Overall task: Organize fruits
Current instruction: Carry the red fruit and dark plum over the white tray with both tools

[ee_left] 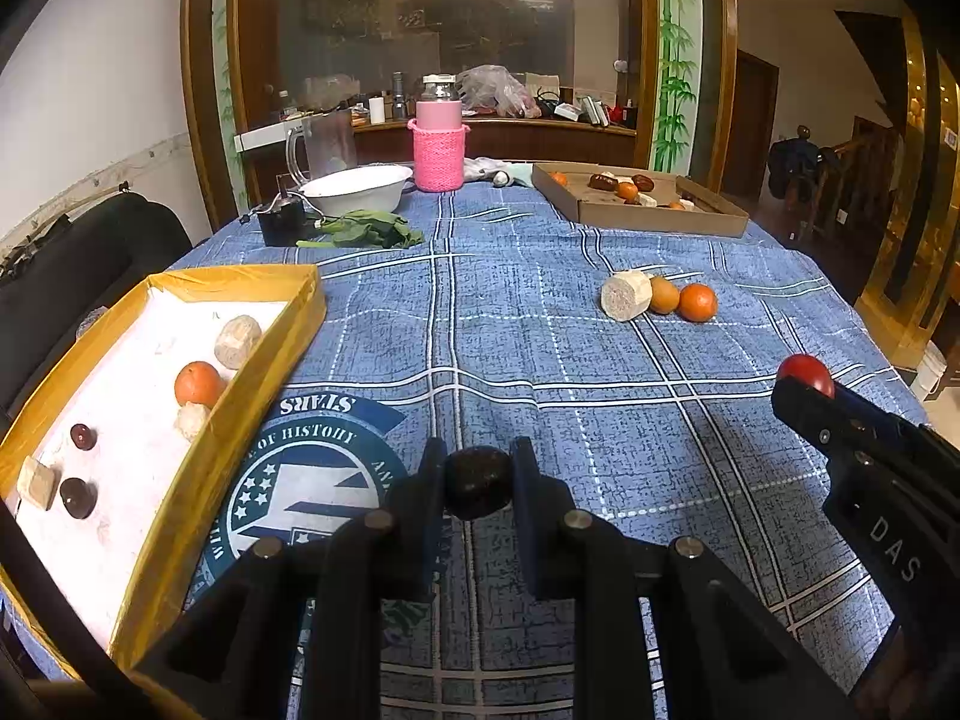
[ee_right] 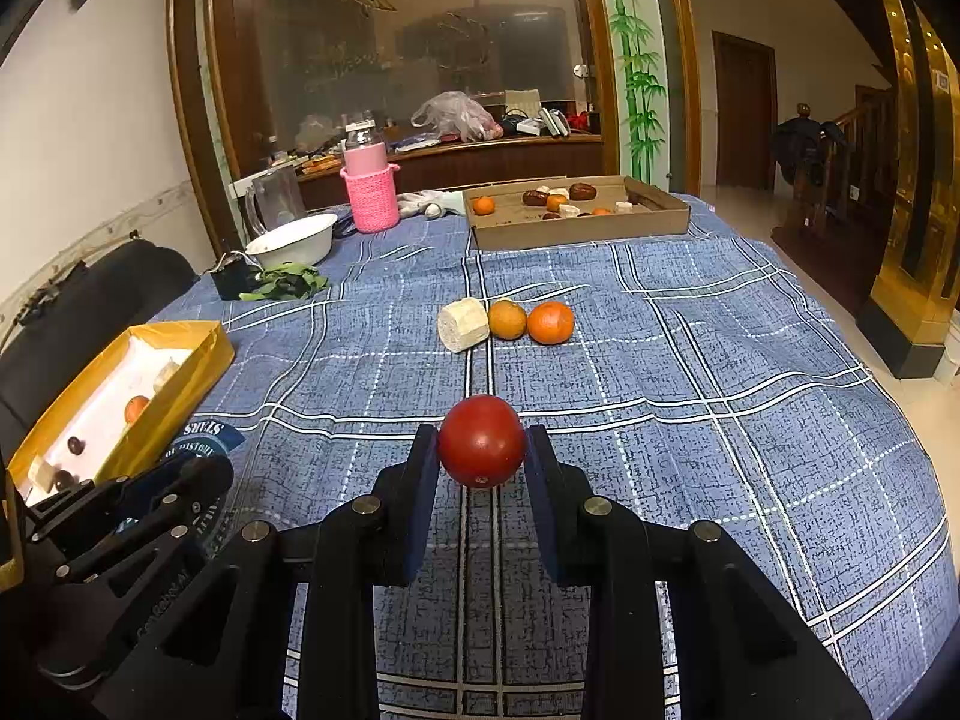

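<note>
Low in frame, the left claw [ee_left: 477, 483] grips a dark date [ee_left: 477, 480]; the right claw [ee_right: 482, 450] clasps a red fruit [ee_right: 482, 441]. Carrying step; next, presumably release both into the yellow tray [ee_left: 240, 420] at left.

Blue plaid tablecloth [ee_right: 690, 360]; red fruit [ee_right: 482, 441]; yellow-rimmed box [ee_left: 252, 360].

Our left gripper [ee_left: 477, 483] is matte black, with two flat fingers [ee_left: 531, 516] faced in dark blue padding. Behind them, angular black link arms fan outward, each joint pinned with a round silver-headed pin. Our right gripper [ee_right: 482, 450] is built the same way: black linkage, blue-lined fingers [ee_right: 423, 498], four silver pins across the front. Along its side run small screws and white lettering reading "DAS".
</note>
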`<state>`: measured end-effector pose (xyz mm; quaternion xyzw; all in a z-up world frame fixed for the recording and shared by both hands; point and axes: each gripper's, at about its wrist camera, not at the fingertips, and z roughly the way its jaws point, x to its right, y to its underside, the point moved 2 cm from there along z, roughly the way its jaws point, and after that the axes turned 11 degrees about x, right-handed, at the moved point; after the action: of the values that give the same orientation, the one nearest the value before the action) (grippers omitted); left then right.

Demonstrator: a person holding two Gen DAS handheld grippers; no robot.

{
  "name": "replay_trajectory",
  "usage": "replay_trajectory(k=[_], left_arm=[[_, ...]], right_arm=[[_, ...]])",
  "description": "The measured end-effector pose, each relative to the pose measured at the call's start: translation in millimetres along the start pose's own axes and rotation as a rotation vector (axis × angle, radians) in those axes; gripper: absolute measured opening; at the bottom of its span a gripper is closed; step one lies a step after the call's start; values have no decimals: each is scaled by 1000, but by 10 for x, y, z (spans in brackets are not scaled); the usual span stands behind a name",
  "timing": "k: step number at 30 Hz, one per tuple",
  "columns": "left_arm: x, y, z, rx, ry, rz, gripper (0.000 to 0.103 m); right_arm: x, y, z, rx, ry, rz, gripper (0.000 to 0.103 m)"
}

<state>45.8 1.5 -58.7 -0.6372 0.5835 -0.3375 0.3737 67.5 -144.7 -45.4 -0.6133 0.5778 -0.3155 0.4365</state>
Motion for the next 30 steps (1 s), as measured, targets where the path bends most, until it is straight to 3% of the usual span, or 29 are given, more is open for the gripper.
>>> replay_trajectory(k=[8, 15, 24, 30], left_arm=[[-91, -64, -110, 15, 16, 17, 23], [-623, -219, -396, 69, -75, -39, 23], [-1682, -284, -566, 97, -287, -138, 23], [-2195, -233, -372, 25, -353, -169, 23]], right_arm=[[29, 11, 11, -26, -12, 26, 28], [-178, -47, 14, -32, -86, 7, 28], [-1050, -320, 82, -9, -289, -101, 28], [-1690, -426, 205, -20, -423, -143, 28]])
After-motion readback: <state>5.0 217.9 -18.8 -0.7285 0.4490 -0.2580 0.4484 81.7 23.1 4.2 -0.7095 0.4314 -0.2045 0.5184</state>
